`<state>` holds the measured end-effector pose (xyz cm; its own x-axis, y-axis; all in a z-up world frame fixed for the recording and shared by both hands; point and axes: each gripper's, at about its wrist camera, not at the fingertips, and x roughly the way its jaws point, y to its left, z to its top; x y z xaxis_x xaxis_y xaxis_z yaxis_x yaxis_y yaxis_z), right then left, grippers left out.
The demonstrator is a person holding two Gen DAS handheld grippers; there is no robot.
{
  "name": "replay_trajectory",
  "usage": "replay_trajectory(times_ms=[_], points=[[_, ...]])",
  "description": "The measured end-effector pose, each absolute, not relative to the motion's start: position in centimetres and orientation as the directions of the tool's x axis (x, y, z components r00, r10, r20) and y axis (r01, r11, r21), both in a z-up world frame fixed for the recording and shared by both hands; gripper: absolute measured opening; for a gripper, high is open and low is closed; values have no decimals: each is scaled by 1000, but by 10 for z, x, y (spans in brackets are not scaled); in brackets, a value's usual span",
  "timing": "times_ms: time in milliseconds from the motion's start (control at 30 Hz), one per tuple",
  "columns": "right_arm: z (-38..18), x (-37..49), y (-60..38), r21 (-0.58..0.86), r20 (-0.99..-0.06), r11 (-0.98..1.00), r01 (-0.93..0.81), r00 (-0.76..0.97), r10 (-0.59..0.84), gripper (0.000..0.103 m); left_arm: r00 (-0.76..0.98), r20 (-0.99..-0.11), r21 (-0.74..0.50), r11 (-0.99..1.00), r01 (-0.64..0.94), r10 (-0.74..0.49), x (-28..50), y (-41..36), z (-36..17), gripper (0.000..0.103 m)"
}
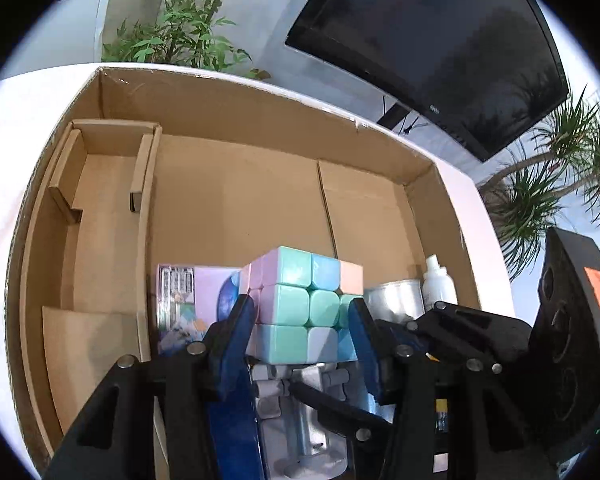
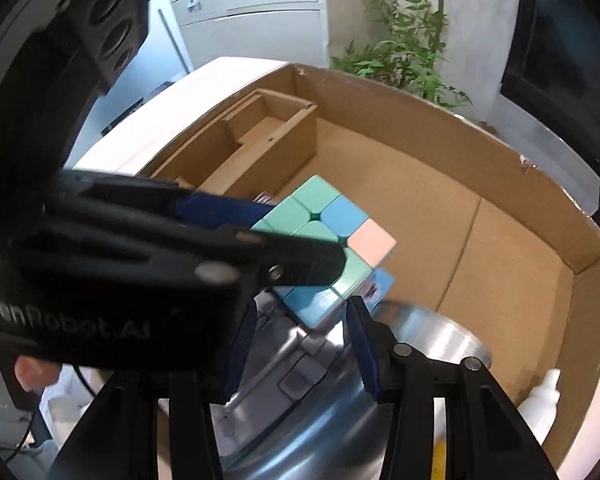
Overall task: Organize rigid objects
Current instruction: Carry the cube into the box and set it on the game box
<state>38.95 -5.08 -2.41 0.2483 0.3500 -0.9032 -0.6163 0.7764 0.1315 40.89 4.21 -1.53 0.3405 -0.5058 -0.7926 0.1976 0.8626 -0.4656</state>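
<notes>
1. The left gripper [image 1: 302, 320] pinches a pastel puzzle cube [image 1: 304, 300], one blue finger [image 1: 236, 332] pressed to each side of it; from the right wrist view the same cube [image 2: 332, 240] sits held above the floor of the box.
2. The right gripper [image 2: 300, 344] has its blue fingers [image 2: 364, 352] spread with nothing between them, hanging over a grey metal part [image 2: 296, 364] just below the cube.
3. Beneath the cube in the left view, that grey metal part [image 1: 300, 400] lies close to the camera.
4. Just left of the cube stands a printed pastel carton [image 1: 188, 304], touching or nearly touching it; I cannot tell which.
5. To the right of the cube are a shiny round metal tin [image 1: 392, 296] and, just beyond, a white bottle [image 1: 438, 284] near the right wall.
6. All of it sits inside a large cardboard box [image 1: 260, 112], with a smaller cardboard insert [image 1: 112, 168] in its far left corner.
7. Beyond the box: a dark screen [image 1: 440, 40] and leafy plants [image 1: 180, 28].
</notes>
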Motion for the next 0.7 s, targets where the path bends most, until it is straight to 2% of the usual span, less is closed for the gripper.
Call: replay_trajectory(times_ms=[500,700], points=[[-18,385,-70,148,-902,780,-608,241,359,47,256,-824,-439,855,276,-506,406,30,-11,47],[-20,373,-69,208,-899,757,-619,185,398,47,345,-808,-386,872,302,-478,388,38,6,49]])
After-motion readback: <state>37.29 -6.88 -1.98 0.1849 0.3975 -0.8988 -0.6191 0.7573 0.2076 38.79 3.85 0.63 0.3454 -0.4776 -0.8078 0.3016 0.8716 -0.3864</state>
